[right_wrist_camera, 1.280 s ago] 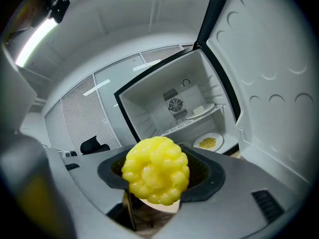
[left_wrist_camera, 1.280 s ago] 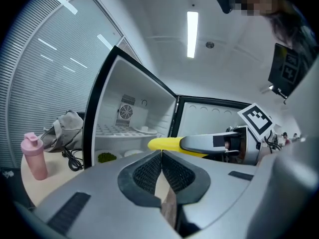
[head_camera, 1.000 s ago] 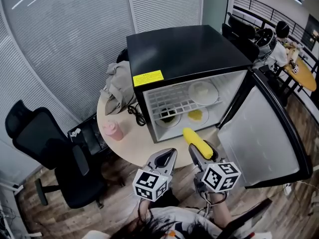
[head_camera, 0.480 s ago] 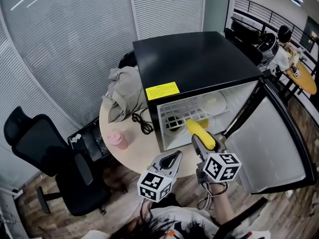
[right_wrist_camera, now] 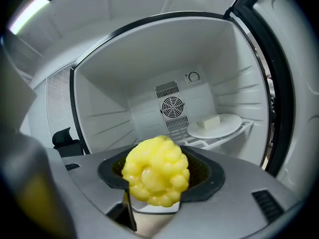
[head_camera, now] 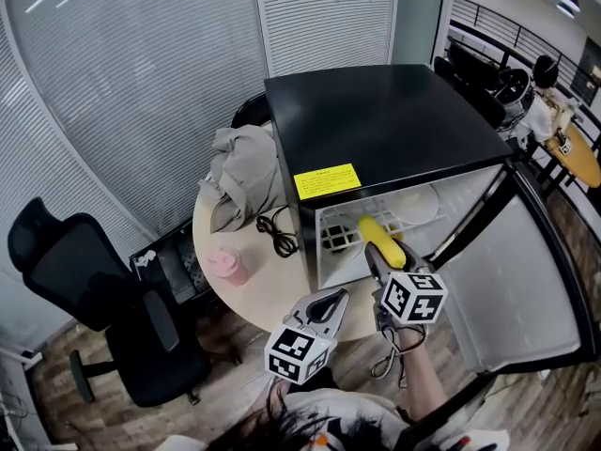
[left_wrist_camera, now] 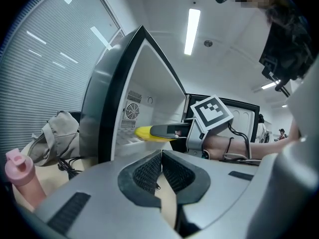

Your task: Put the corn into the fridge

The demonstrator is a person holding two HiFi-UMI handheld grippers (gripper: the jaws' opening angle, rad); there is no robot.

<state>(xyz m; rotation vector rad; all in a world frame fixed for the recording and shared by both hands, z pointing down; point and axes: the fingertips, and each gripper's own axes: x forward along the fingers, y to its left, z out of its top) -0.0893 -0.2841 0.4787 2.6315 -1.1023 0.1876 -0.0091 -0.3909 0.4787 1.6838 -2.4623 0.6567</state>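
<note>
The right gripper held the corn between its jaws at the fridge's open front, its tip just inside. The left gripper hung before the fridge, jaws together, empty.

The right gripper clamps the corn end-on, facing the open fridge. At two o'clock from the corn, a white plate carries a pale block.

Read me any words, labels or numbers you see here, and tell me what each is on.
Yellow rectangular label on the black mini fridge: print too small to read.
Black-and-white square patterns on the two white cubes: codes, no letters.
No text is readable.
</note>
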